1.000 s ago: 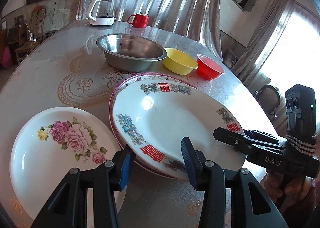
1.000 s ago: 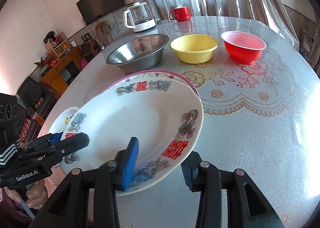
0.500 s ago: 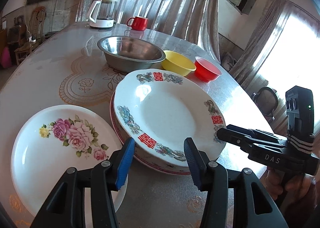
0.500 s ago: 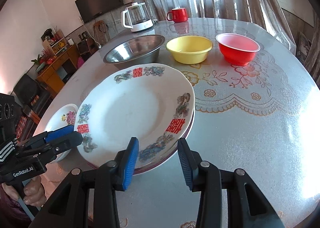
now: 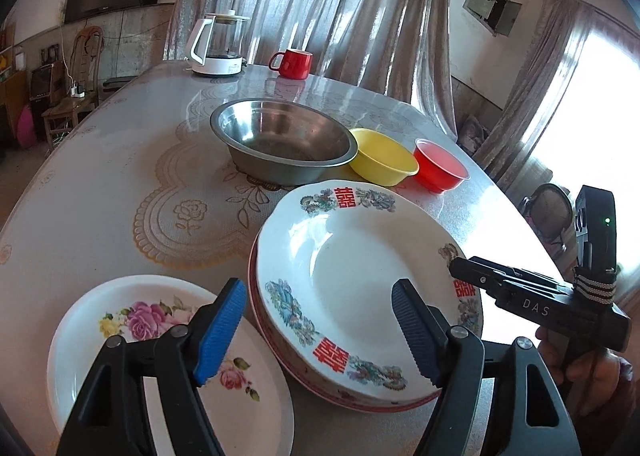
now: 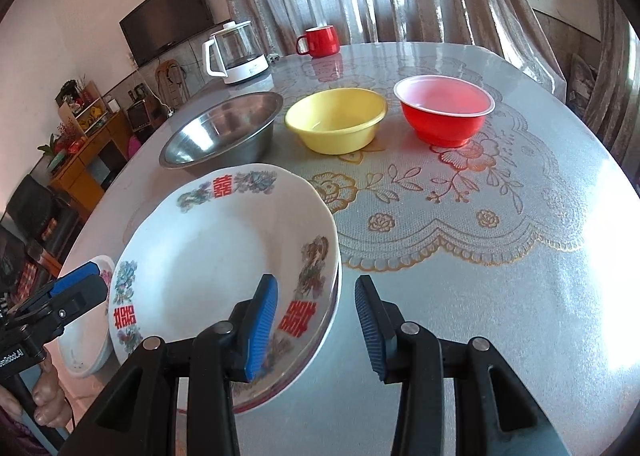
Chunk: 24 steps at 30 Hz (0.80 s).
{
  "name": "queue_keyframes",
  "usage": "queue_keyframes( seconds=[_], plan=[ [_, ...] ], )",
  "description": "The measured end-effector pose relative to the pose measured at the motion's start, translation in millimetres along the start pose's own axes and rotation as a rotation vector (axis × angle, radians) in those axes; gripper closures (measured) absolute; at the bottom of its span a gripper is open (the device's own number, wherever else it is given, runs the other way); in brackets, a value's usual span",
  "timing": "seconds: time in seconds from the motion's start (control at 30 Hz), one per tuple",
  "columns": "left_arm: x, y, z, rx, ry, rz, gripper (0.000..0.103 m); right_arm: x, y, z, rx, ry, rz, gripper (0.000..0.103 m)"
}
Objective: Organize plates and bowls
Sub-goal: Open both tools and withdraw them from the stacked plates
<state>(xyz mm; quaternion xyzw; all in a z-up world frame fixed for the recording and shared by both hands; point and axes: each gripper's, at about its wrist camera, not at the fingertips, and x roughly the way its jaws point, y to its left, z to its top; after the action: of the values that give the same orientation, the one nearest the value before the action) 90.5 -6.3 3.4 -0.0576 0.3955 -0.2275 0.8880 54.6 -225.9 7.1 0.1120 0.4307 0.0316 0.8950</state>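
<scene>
A white porcelain plate with red characters and blue floral rim [image 5: 352,268] now rests on a pink-rimmed plate [image 5: 264,330] on the counter [image 5: 100,176], stacking done. Left gripper [image 5: 316,330], jaws just widened, and right gripper [image 6: 316,326], partly open, hold nothing. Left of the stack sits a white rose-patterned plate [image 5: 120,336]; beyond it, 3 empty bowls stand unnested: steel [image 5: 280,136], yellow plastic [image 5: 384,158], red plastic [image 5: 440,166].

Hidden and cropped parts

The lower plate [image 5: 260,320] shows only a pink rim sliver under the double-happiness plate [image 5: 352,264]; the rose plate [image 5: 120,304] is cropped at lower left, partly behind the gripper finger [image 5: 218,332].
</scene>
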Motion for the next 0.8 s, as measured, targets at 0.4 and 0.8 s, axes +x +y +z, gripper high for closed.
queue_keyframes(
  seconds=[0.4, 0.8],
  plan=[
    [17.3, -4.6, -1.9, 0.045, 0.039, -0.009, 0.027, 9.7, 3.6, -0.2, -0.051, 0.008, -0.039, 0.080],
    [7.1, -3.2, -8.5, 0.006, 0.033, -0.012, 0.025, 4.0, 4.0, -6.3, -0.030, 0.017, -0.031, 0.077]
  ],
)
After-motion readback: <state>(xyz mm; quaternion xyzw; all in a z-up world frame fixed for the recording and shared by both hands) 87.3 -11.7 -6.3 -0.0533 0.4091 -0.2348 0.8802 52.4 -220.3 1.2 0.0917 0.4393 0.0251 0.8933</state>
